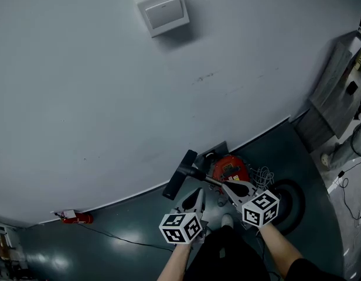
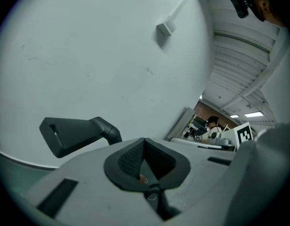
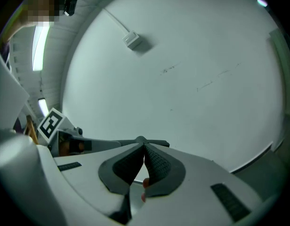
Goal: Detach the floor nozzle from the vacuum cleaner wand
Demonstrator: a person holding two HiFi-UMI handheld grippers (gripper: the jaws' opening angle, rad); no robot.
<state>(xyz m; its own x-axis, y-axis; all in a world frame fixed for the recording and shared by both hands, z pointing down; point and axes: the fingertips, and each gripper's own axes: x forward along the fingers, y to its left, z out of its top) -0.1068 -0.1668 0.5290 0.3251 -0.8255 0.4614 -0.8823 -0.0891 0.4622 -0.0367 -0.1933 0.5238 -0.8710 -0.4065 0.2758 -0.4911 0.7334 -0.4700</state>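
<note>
The vacuum cleaner stands on the dark floor against the wall, its red body [image 1: 230, 168] at the right. Its dark floor nozzle [image 1: 179, 174] sits at the far end of the wand [image 1: 205, 179], lifted and tilted. In the left gripper view the nozzle [image 2: 74, 133] shows left of the jaws, apart from them. My left gripper [image 1: 198, 193] is shut and empty, just below the nozzle. My right gripper [image 1: 229, 187] is shut and empty too, with its tip close by the wand near the red body. Whether it touches the wand is hidden.
A white box [image 1: 163, 12] is fixed high on the pale wall. A small red thing [image 1: 75, 217] with a cable lies on the floor at the left. A grey cabinet [image 1: 339, 86] stands at the right, and a dark round mat [image 1: 293, 201] and coiled wire [image 1: 264, 174] lie beside the vacuum.
</note>
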